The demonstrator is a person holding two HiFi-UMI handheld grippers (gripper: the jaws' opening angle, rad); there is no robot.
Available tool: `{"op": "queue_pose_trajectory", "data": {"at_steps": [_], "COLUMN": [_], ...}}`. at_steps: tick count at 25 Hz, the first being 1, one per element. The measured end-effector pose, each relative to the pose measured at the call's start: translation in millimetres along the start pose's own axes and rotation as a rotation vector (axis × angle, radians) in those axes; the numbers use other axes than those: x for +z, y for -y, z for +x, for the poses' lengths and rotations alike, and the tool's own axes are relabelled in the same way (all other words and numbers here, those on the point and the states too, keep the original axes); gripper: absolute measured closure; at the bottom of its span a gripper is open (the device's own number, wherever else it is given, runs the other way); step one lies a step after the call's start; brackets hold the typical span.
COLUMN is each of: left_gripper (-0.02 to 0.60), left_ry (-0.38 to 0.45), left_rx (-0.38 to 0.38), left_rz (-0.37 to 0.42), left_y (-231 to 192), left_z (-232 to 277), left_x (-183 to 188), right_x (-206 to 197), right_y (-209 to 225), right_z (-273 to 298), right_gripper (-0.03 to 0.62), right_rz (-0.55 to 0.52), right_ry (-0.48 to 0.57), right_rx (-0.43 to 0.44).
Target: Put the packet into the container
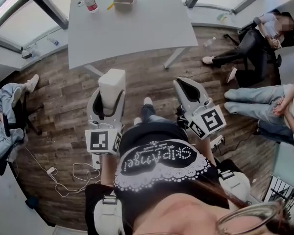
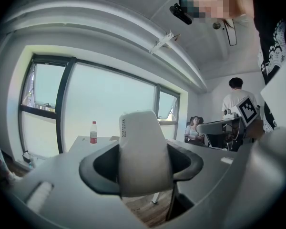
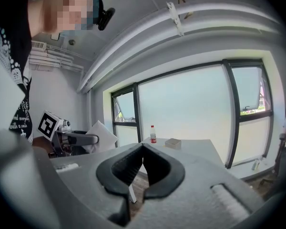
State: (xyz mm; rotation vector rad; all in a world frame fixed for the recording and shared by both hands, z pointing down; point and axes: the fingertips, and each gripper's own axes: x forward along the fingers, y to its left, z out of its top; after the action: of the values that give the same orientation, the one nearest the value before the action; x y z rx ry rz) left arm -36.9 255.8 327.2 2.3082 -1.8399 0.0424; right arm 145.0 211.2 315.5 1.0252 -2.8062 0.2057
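In the head view, the left gripper (image 1: 110, 103) pinches a white puffy packet (image 1: 112, 82), and the small grey box container (image 1: 124, 0) sits on the far grey table (image 1: 137, 33). Only the left gripper view shows tiny print on the packet. The right gripper view shows the right gripper (image 3: 142, 149) pressed together.

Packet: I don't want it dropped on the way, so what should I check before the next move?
1. Packet clamped in left hand-held gripper: ok.
2. Right hand-held gripper empty, jaws together: ok.
3. Container on table, opening up: ok.
4. Container within reach: not ok, it looks too far ahead.
5. Container empty: cannot tell.
6. Bottle apart from container: ok.
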Motion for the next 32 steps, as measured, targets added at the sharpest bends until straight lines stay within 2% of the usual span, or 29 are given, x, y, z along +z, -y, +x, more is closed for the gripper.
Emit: {"op": "queue_pose_trajectory", "data": {"at_steps": [10, 21, 32], "left_gripper": [0.304, 0.304, 0.304], "left_ry": [-0.027, 0.004, -0.005], "left_rx": [-0.009, 0.013, 0.041], "left_rz": [0.005, 0.017, 0.005], "left_y": [3.2, 12.4, 16.5], "left_z": [40.8, 72.8, 81.2], "left_x": [-0.4, 9.8, 8.4], "right_x": [3.3, 6.8, 1.4], "right_y": [39.6, 73.7, 85.2], "right_z": [15.9, 22.5, 21.0], "right_gripper": [0.591, 0.592, 0.592], "right_rz": [0.026, 0.013, 0.023], "right_ry": [-0.003, 0.011, -0.005], "right_rx": [-0.006, 0.014, 0.020]}}
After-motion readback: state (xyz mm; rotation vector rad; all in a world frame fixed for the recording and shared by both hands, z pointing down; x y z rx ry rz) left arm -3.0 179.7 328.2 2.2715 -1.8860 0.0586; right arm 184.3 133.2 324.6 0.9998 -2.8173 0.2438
